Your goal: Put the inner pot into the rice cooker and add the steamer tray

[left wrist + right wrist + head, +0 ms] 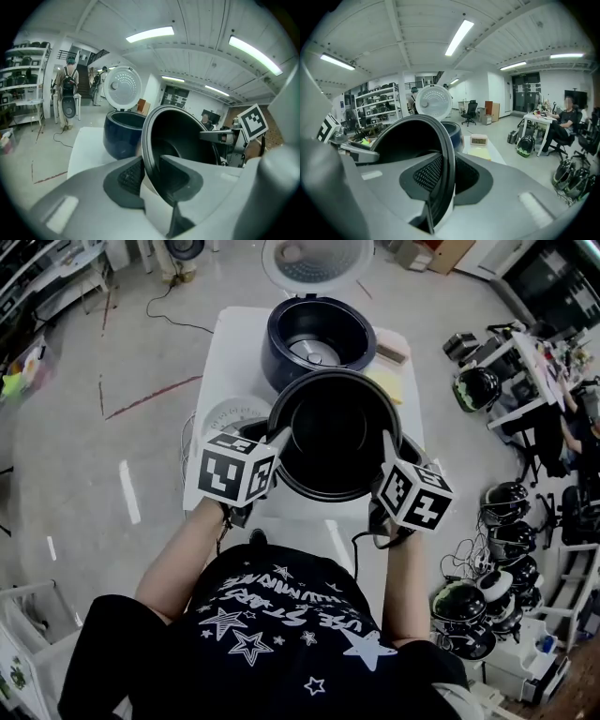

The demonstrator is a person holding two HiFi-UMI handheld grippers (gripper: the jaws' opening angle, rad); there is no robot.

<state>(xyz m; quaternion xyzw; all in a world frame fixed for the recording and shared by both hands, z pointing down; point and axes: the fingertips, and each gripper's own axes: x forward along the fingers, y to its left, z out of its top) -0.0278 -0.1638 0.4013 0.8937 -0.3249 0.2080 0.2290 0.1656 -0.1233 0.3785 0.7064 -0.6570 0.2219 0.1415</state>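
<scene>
A person in a black T-shirt printed with white stars (pixel 272 634) stands at the near edge of a white surface (pixel 239 343), a grey hand-held tool in each hand. The left tool (pixel 278 442) (pixel 150 176) pinches the rim of a round black metal inner pot (pixel 333 432) (pixel 183 136) (pixel 403 136) at the pot's nine o'clock. The right tool (pixel 386 451) (pixel 440 173) pinches the same rim at three o'clock. Each tool has one pad inside the wall and one outside. Between them the inner pot hangs in the air, clear of the surface, with its open mouth tipped toward the person.

At the pot's ten o'clock a white round perforated steamer tray (pixel 225 413) lies flat on the surface, partly hidden behind the left tool's marker cube (pixel 232 470).

Just beyond the pot, at twelve o'clock, sits the dark blue rice cooker (pixel 319 334) (pixel 122 133) (pixel 452 131), its well empty and its round white lid (pixel 317 261) (pixel 123 87) (pixel 433 102) standing open at the back. At the cooker's three o'clock a yellow pad (pixel 384 382) (pixel 478 152) and a small white digital clock (pixel 391 351) (pixel 479 139) rest on the surface.

Farther off, at three o'clock, dark helmets (pixel 506 502) crowd the floor.
</scene>
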